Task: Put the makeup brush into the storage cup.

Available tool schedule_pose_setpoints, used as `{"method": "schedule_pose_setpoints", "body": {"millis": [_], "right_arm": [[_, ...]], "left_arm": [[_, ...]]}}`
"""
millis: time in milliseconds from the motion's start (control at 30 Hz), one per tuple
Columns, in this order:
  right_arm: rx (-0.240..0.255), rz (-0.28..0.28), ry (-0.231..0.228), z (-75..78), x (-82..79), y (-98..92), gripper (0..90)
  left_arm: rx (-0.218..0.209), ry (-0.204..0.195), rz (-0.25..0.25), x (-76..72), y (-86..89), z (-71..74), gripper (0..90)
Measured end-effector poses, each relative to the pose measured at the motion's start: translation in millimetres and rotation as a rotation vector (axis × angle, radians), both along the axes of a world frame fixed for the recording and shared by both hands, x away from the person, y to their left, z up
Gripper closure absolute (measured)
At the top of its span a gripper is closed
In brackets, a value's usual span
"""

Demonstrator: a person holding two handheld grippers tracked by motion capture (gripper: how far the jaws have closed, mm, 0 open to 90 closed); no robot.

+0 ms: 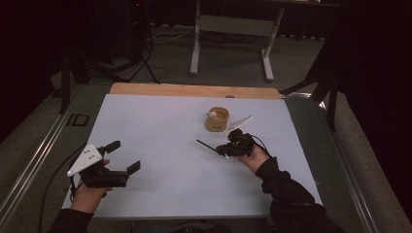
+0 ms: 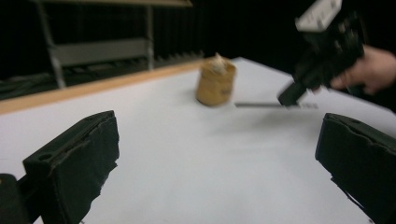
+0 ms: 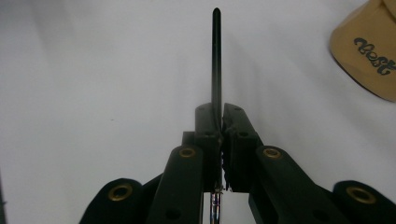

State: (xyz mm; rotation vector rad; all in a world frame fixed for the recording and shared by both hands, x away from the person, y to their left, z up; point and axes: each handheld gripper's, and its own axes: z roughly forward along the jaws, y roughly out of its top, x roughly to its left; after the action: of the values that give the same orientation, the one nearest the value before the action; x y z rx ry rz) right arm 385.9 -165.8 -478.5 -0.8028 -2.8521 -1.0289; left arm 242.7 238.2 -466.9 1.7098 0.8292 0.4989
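I kept the right tool (image 3: 217, 123) pinched tight on a thin black stick (image 3: 216, 56), so its long end poked out over the white counter (image 1: 160, 126) beside the tan paper cup (image 1: 216, 119). My left tool (image 1: 124, 158) was wide open and held nothing, waiting well apart from the cup.

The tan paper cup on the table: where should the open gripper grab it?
The tan paper cup stands upright, so grip its side wall around the middle, coming level from the left gripper's side. Its jaws are spread wide; something white fills the top.
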Motion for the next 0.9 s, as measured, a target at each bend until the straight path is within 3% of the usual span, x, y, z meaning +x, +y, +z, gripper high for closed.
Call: {"method": "schedule_pose_setpoints", "body": {"millis": [67, 133, 167, 233, 333, 400, 600, 900], "right_arm": [[0.007, 0.012, 0.009, 2.4, -1.7, -0.7, 85.7], [0.012, 0.016, 0.022, 3.4, -2.4, -1.1, 85.7], [0.002, 0.024, 0.027, 5.1, -3.8, -1.4, 85.7], [0.009, 0.026, 0.048, 6.4, -4.6, -2.6, 85.7], [0.011, 0.03, 0.068, 7.7, -5.6, -4.2, 85.7], [0.007, 0.033, 0.073, 8.0, -6.2, -4.9, 85.7], [0.01, 0.039, 0.11, 8.5, -6.5, -5.5, 85.7], [0.019, 0.03, 0.143, 10.3, -7.2, -3.9, 85.7]], "left_arm": [[0.021, -0.013, -0.061, 2.1, -9.0, 0.7, 0.3], [0.025, -0.009, -0.079, 3.9, -14.2, 0.9, 0.3], [0.067, -0.014, -0.097, 8.2, -25.3, 1.1, 0.3], [0.102, -0.02, -0.131, 12.0, -35.5, 1.3, 0.3], [0.13, -0.025, -0.165, 15.5, -45.0, 2.3, 0.3], [0.18, -0.047, -0.203, 19.7, -59.1, 4.1, 0.3], [0.268, -0.087, -0.298, 26.7, -84.4, 6.6, 2.6], [0.357, -0.125, -0.377, 38.1, -117.0, 1.8, 6.3]]}}
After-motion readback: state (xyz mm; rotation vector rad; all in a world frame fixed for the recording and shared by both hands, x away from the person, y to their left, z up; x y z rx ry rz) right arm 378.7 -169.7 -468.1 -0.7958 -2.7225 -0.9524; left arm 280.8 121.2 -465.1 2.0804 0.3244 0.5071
